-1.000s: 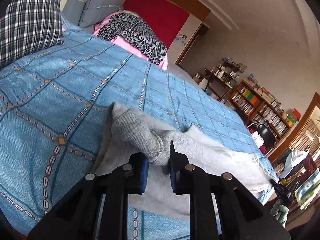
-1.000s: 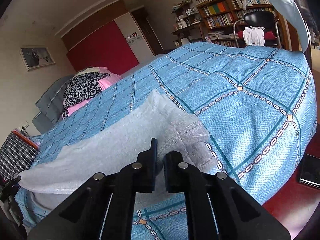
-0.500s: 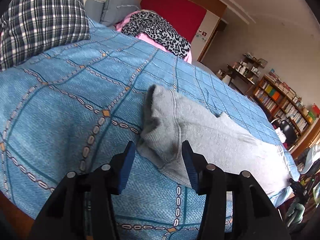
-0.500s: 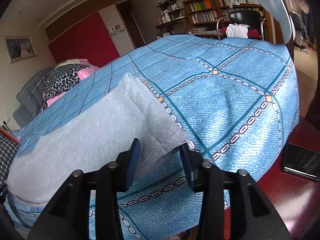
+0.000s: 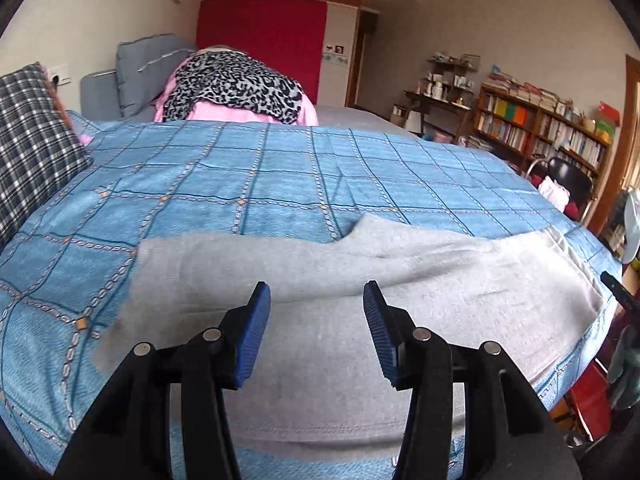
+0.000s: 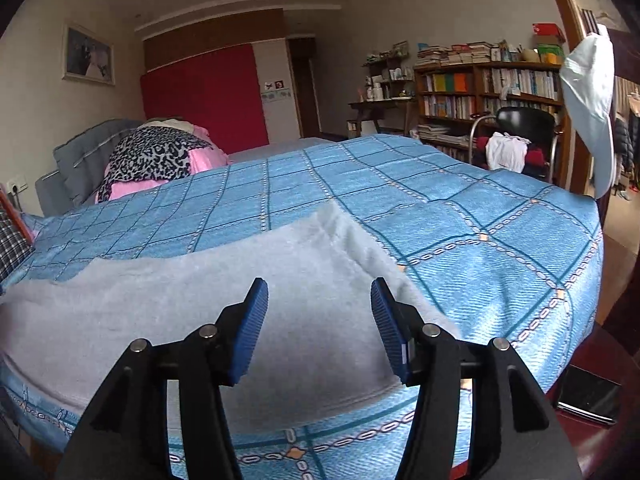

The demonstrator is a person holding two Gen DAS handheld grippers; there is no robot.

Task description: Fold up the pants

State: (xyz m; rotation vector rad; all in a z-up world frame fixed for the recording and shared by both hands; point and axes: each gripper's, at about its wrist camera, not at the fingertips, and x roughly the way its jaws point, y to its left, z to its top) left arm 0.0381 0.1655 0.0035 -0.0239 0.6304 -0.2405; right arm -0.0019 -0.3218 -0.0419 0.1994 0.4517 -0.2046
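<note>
One pair of grey pants (image 5: 360,280) is laid on one blue checked bedspread (image 5: 240,184). Two grippers are shown, left gripper (image 5: 316,300) and right gripper (image 6: 318,300). One plaid pillow (image 5: 32,136), one black chair (image 6: 524,120) and one framed picture (image 6: 88,56) are counted.

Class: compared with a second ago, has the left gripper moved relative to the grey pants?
Yes. The left gripper, jaws just opened and empty, has drawn back from the grey pants towards the blue bedspread's near edge.
</note>
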